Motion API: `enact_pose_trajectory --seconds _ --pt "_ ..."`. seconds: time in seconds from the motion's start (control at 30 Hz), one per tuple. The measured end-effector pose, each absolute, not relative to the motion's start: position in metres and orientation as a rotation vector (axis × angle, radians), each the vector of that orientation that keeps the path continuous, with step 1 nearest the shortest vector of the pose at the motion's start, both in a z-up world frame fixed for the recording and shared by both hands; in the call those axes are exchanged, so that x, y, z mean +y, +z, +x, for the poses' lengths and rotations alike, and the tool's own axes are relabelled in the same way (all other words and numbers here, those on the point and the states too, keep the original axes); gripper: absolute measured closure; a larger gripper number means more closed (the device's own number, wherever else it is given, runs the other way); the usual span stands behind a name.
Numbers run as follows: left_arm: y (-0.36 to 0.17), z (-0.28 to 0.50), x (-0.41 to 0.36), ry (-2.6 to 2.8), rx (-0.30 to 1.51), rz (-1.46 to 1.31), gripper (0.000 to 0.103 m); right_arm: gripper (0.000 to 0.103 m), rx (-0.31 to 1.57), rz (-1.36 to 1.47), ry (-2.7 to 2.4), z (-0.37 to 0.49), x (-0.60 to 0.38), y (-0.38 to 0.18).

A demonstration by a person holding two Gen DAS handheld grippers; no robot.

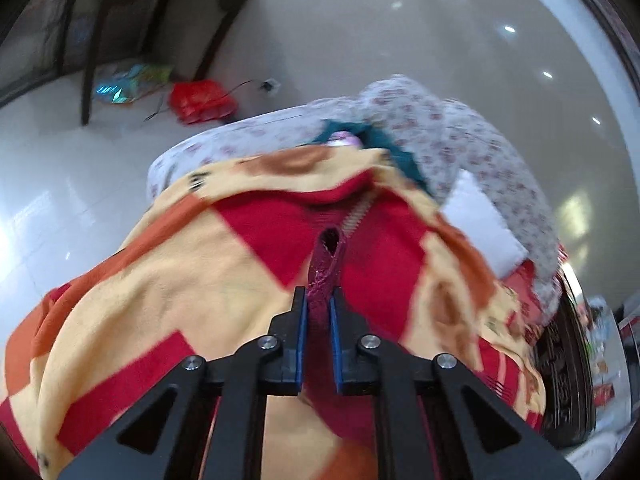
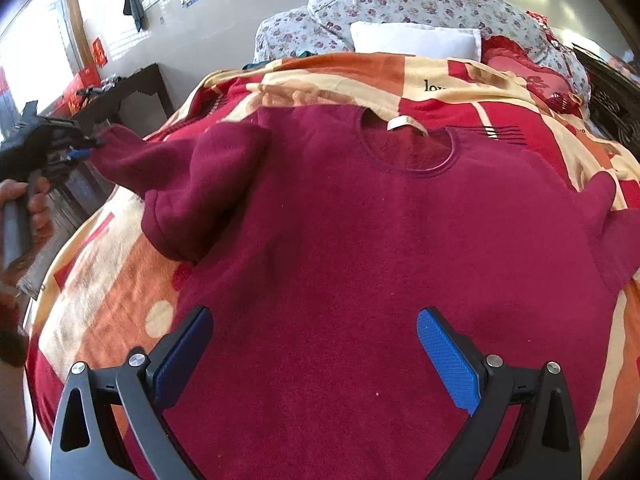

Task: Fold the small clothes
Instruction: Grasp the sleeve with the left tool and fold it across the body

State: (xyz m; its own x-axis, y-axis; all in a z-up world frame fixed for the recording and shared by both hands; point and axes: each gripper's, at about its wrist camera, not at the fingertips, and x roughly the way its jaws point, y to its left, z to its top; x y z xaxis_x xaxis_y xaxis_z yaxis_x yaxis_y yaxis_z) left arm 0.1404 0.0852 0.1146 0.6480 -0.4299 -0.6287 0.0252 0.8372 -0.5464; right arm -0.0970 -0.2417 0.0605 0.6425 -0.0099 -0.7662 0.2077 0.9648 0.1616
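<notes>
A maroon sweater [image 2: 340,240] lies spread front-up on a red, orange and cream blanket [image 2: 112,280], its neck hole toward the pillows. Its left sleeve [image 2: 160,160] is lifted off the bed and stretched out to the left. My left gripper [image 2: 86,148] is shut on the sleeve's cuff. In the left wrist view the cuff [image 1: 326,264] sticks up from between the pads of the left gripper [image 1: 319,300], above the blanket [image 1: 180,260]. My right gripper [image 2: 316,316] hovers open over the sweater's lower body, with nothing pinched between its blue pads.
A person's hand [image 2: 36,208] holds the left gripper's handle. A white pillow [image 2: 416,42] and a floral quilt [image 2: 400,0] lie at the bed's head. A dark table [image 2: 136,88] stands left of the bed. A red bag [image 1: 200,100] lies on the tiled floor.
</notes>
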Motion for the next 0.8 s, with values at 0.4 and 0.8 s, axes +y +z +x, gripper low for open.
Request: enact_pose_trajectory --seconds 0.4,0.8 --pt "0.204 0.046 -0.064 -0.663 0.808 -0.342 0.093 0.0 0.783 0.333 -0.226 -0.141 -0.296 0.093" --pt "0.195 -0.029 -0.224 -0.929 0.891 -0.176 0.093 0.0 0.721 0.473 -0.378 -0.197 -0.386 0.102"
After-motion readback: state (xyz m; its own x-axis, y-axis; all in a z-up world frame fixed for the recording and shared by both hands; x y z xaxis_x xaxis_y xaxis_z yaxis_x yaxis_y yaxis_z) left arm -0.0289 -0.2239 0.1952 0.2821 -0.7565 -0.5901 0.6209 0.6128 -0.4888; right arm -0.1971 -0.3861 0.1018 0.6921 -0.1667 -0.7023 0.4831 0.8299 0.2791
